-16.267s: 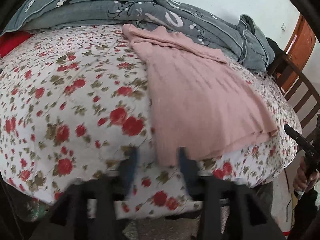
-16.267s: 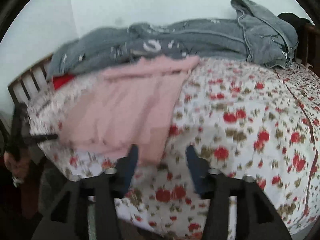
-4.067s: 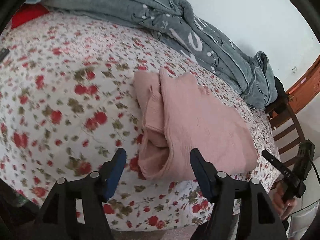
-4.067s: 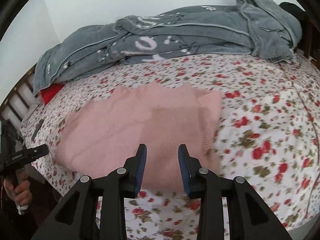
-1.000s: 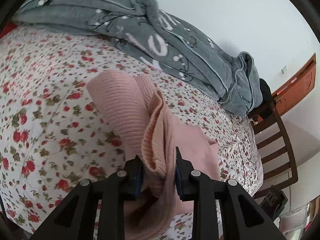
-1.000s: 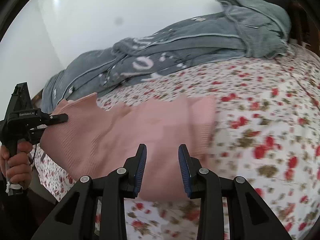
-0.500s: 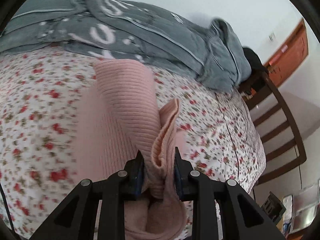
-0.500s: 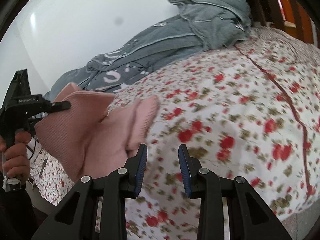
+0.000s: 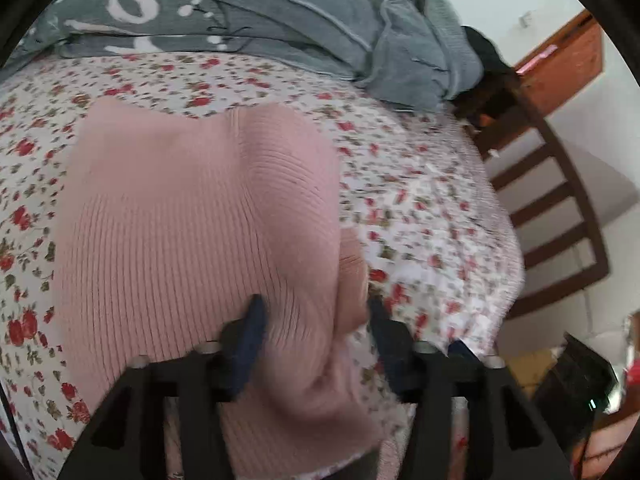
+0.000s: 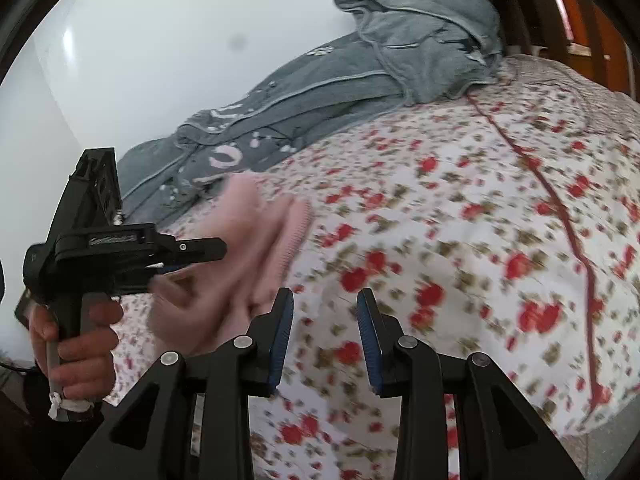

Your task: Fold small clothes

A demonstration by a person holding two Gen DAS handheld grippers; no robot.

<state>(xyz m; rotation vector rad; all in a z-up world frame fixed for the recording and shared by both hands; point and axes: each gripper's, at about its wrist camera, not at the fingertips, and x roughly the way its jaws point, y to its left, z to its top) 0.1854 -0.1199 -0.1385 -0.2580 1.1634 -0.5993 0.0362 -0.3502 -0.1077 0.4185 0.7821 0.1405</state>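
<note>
1. Jaws of the left gripper stand wide apart, a bulge of the pink ribbed knit garment lying loose between them; whether either pad touches it is blurred.
2. Jaws of the right gripper are parted and empty, over the floral red-and-white bedsheet, with the garment just to their left.
3. Risk: the doubled cloth sits near the bed edge and looks springy, so the fold could open or slide off if nudged.
</note>
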